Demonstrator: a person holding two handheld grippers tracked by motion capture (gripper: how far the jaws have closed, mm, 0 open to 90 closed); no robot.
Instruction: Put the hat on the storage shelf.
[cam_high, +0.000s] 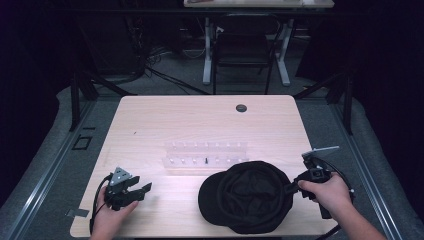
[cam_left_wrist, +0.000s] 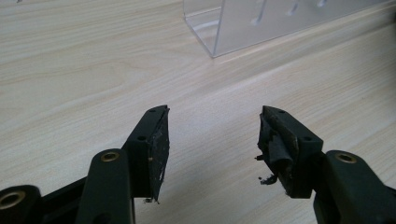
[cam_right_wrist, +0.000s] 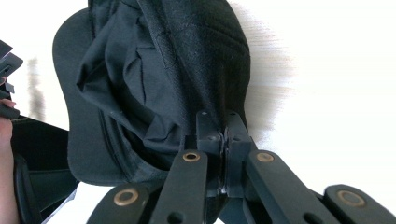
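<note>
The black cap lies upside down at the lower centre of the high view, its right edge pinched between the closed jaws of the right gripper. At lower left, the left gripper rests with its 2 jaws spread apart over bare table, well left of the cap, a clear rack above.

You were working in what looked like a lab or test room: a pale wooden table stood alone on grey carpet, ringed by black stand legs. Behind it sat a dark chair, a white-legged desk and loose cables, though the dim background was hard to read.
</note>
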